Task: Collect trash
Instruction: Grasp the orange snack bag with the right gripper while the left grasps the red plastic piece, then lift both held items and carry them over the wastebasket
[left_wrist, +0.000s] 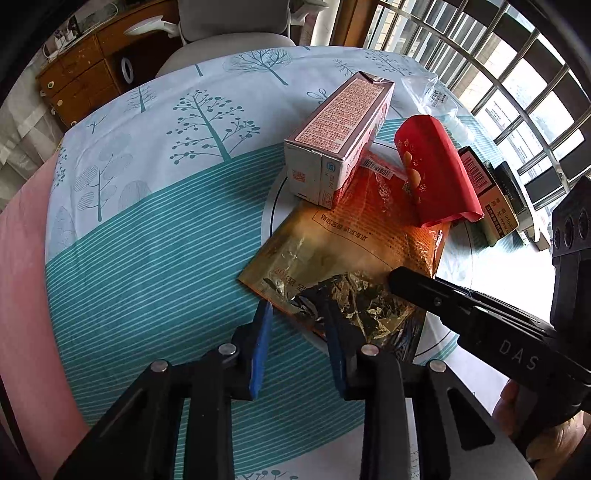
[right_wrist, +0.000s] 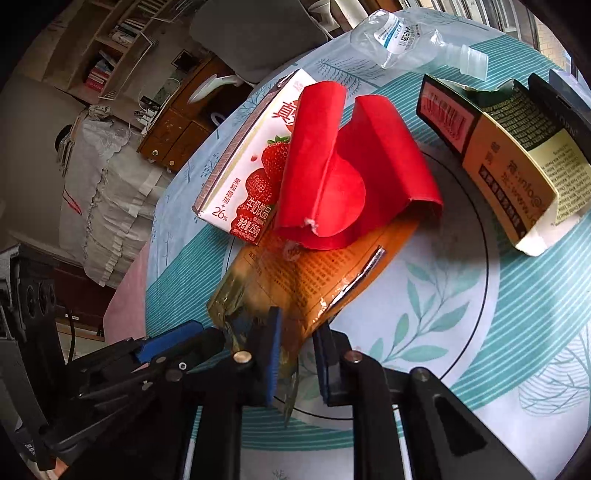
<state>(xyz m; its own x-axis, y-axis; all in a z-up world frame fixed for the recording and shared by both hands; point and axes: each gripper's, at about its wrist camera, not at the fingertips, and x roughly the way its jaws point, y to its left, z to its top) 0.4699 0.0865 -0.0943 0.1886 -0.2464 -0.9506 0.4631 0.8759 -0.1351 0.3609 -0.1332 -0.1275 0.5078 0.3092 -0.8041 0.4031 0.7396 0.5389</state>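
Round table (left_wrist: 155, 229) covered with a teal-and-white cloth printed with trees carries a pale round turntable (right_wrist: 461, 295), and a barred window stands behind it. On the turntable lies a flat orange-and-gold foil snack pouch (left_wrist: 354, 236), printed side up, with its crumpled gold end nearest both cameras. A strawberry milk carton (right_wrist: 251, 162), white and red cardboard, lies on its side on the far edge of the pouch. A folded red paper envelope (right_wrist: 354, 173) rests across the carton and the pouch. A torn dark-green and tan cardboard box (right_wrist: 517, 162) lies beside the envelope, and a crushed clear plastic bottle (right_wrist: 413, 40) lies beyond them near the table edge. The left gripper (left_wrist: 295, 321), black with blue pads, points steeply down at the near corner of the pouch; its jaws stand narrowly apart with that corner between them, and pad contact cannot be confirmed. The right gripper (right_wrist: 295, 347) is at the same crumpled end of the pouch; its blue pads are close together with the foil edge passing between them, gripping it. A hand (left_wrist: 517, 410) is partly visible behind the right gripper body.
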